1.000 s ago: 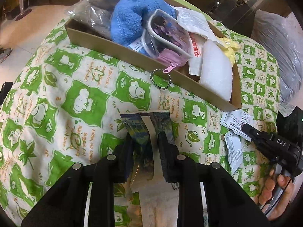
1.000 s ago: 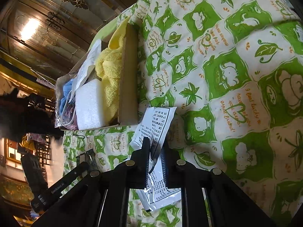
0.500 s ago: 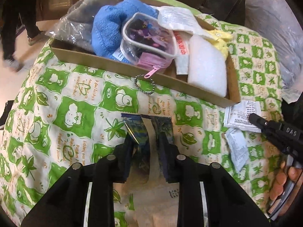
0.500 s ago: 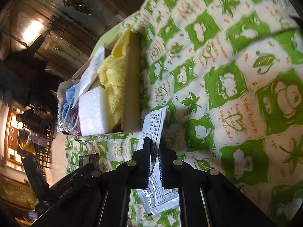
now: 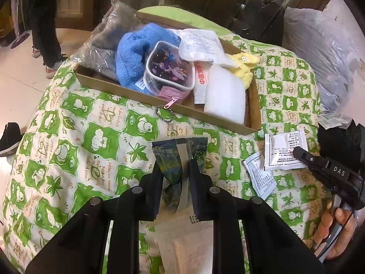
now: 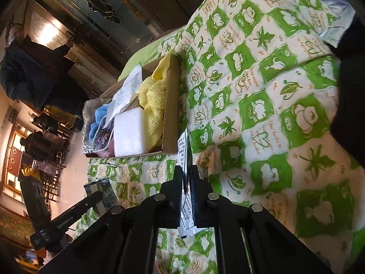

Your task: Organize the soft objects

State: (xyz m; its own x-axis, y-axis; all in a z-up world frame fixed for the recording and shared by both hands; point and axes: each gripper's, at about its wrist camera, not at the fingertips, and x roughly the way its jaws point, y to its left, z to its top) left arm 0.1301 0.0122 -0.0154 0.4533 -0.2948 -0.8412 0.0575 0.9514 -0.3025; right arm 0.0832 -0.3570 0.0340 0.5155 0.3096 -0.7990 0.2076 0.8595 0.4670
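My left gripper (image 5: 174, 166) is shut on a dark blue-green printed packet (image 5: 180, 150) and holds it above the green-and-white quilt (image 5: 91, 137). My right gripper (image 6: 187, 173) is shut on a white printed sachet (image 6: 183, 146), held edge-on just off the quilt; the same sachet (image 5: 284, 150) shows in the left wrist view. A cardboard box (image 5: 136, 91) ahead holds a blue towel (image 5: 134, 52), a clear zip pouch (image 5: 170, 68), a white sponge (image 5: 224, 96), a yellow cloth (image 5: 243, 67), a grey bagged cloth (image 5: 107, 38) and white packets.
Another white sachet (image 5: 259, 174) lies on the quilt beside the right gripper. A grey plastic-wrapped bundle (image 5: 319, 52) sits at the far right. A person's legs (image 5: 43, 22) stand on the floor at left. The pouch's bead chain (image 5: 164, 114) hangs over the box front.
Both grippers have lifted with their packets. The right gripper has turned its sachet edge-on off the quilt. A person has walked into view at the left.
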